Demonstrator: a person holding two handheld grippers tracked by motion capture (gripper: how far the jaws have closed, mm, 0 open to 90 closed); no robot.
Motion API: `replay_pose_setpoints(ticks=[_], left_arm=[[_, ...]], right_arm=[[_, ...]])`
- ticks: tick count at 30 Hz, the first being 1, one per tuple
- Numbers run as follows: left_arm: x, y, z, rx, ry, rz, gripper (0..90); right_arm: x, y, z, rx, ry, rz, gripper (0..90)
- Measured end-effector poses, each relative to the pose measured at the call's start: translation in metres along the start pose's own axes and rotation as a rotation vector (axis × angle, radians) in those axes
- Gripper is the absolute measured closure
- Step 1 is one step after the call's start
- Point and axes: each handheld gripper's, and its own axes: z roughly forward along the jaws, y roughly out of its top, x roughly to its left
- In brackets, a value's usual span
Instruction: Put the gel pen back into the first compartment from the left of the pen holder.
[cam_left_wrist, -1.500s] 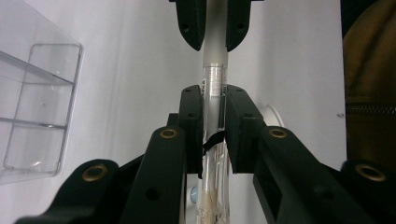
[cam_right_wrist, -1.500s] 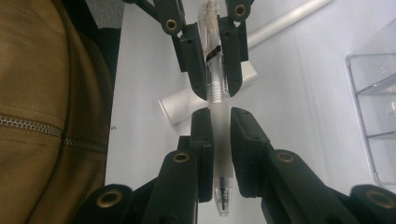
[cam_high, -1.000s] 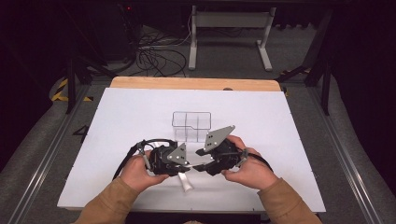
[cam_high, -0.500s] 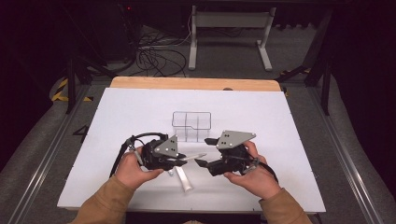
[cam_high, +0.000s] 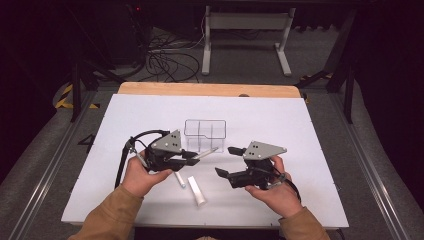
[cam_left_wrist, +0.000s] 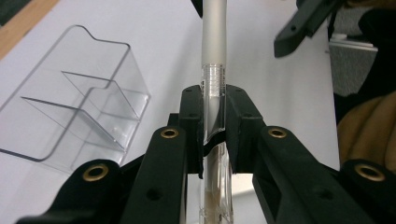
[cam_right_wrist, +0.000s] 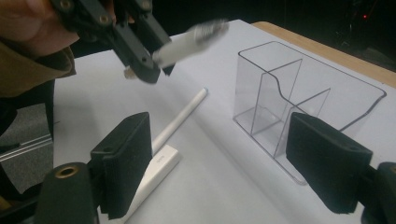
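Handover finished, we judge: right gripper (cam_high: 223, 161) has just been opening and now stands wide with nothing between its jaws, apart from the pen (cam_high: 205, 154) it earlier shared. Left gripper (cam_high: 196, 158) alone clamps the pen barrel (cam_left_wrist: 213, 93), tip toward the clear divided organizer (cam_high: 205, 129). A white stick (cam_high: 179, 179) and white cap (cam_high: 196, 190) lie on the table (cam_high: 300, 130) near us. Next, likely, we drop the pen into a compartment.
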Motion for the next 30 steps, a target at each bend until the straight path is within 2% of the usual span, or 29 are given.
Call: replay_pose_setpoints(ticks=[5, 11, 19, 30], left_arm=[[0.007, 0.005, -0.004, -0.054, 0.02, -0.029, 78.7], [0.014, 0.011, -0.004, -0.089, 0.051, -0.053, 78.6], [0.026, 0.019, 0.0, -0.116, 0.103, -0.075, 78.6], [0.051, 0.018, 0.008, -0.173, 0.159, -0.144, 78.5]], right_arm=[[-0.002, -0.005, -0.001, 0.005, 0.001, 0.008, 22.2], [-0.004, -0.009, -0.003, -0.001, -0.005, 0.024, 22.2], [-0.005, -0.009, -0.004, -0.003, -0.005, 0.025, 22.2], [-0.006, -0.011, -0.004, 0.007, -0.001, 0.025, 22.2]])
